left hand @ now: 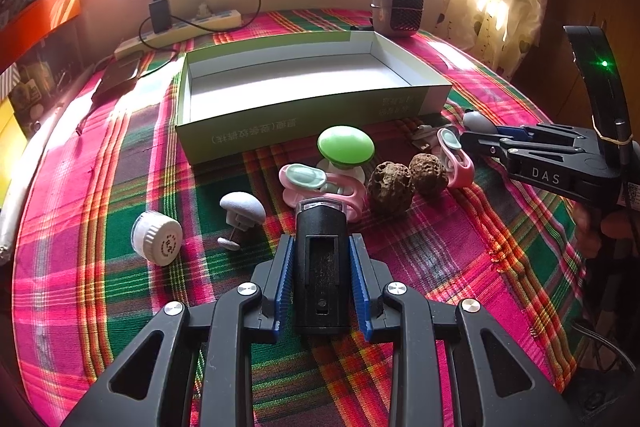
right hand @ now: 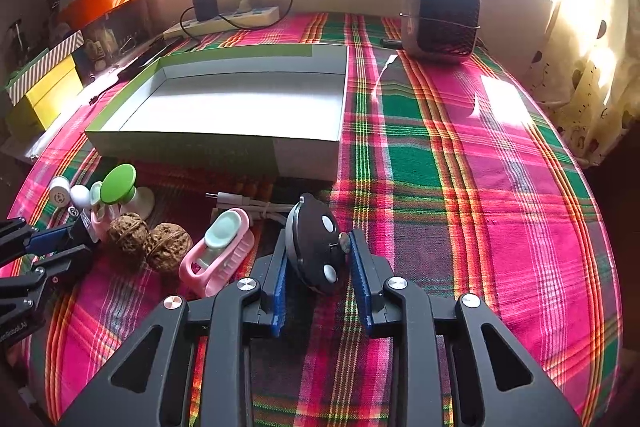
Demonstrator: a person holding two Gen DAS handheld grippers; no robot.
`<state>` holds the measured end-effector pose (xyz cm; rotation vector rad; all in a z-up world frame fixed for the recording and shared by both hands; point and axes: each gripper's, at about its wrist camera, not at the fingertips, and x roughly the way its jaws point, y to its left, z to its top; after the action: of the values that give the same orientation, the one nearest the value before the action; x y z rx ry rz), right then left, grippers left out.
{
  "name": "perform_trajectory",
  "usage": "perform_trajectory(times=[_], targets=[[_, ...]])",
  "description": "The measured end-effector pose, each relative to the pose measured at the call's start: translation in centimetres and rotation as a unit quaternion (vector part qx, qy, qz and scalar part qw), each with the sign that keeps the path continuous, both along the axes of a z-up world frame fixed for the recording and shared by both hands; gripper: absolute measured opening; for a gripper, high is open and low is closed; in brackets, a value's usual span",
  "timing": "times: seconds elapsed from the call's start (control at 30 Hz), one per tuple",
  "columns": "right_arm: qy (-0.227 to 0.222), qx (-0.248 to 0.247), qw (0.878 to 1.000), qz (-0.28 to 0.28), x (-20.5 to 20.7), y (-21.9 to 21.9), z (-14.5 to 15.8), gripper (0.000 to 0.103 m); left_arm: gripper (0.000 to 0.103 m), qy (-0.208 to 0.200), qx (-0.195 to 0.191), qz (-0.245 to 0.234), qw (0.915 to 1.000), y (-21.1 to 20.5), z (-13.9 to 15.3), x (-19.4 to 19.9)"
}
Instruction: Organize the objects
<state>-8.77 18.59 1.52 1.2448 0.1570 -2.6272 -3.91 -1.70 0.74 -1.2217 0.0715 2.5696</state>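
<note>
My left gripper (left hand: 321, 243) is shut on a black oblong device (left hand: 320, 267), held upright between the blue pads above the plaid cloth. My right gripper (right hand: 318, 239) is shut on a black round disc (right hand: 310, 255) with white dots. An open green-and-white box (left hand: 304, 125) stands just beyond, with nothing inside. In front of it lie a green mushroom-shaped knob (left hand: 346, 143), two walnuts (left hand: 390, 187), two pink clips (left hand: 308, 183), a white mushroom-shaped piece (left hand: 242, 205) and a white cap (left hand: 158, 237). The right gripper (left hand: 472, 135) shows at the right of the left wrist view.
A small dark heater (right hand: 442, 15) stands at the back right of the table. A power strip (right hand: 224, 21) with a plugged black adapter lies along the back wall. A white cable (right hand: 248, 205) lies by the box. A curtain (right hand: 592, 67) hangs at the right.
</note>
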Motion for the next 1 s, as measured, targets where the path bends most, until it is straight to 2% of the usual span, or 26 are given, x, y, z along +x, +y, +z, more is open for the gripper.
perform_trajectory(times=[0.57,1.0], targets=[[0.032,-0.014,0.999,0.01,0.8,-0.5,3.1,0.029,0.025,0.022,0.009,0.002,0.9997,0.0,3.0,0.2],[0.04,-0.018,0.999,0.018,-1.4,-1.1,4.5,0.029,0.025,0.024,0.02,0.011,0.9995,-0.6,4.7,-3.6]])
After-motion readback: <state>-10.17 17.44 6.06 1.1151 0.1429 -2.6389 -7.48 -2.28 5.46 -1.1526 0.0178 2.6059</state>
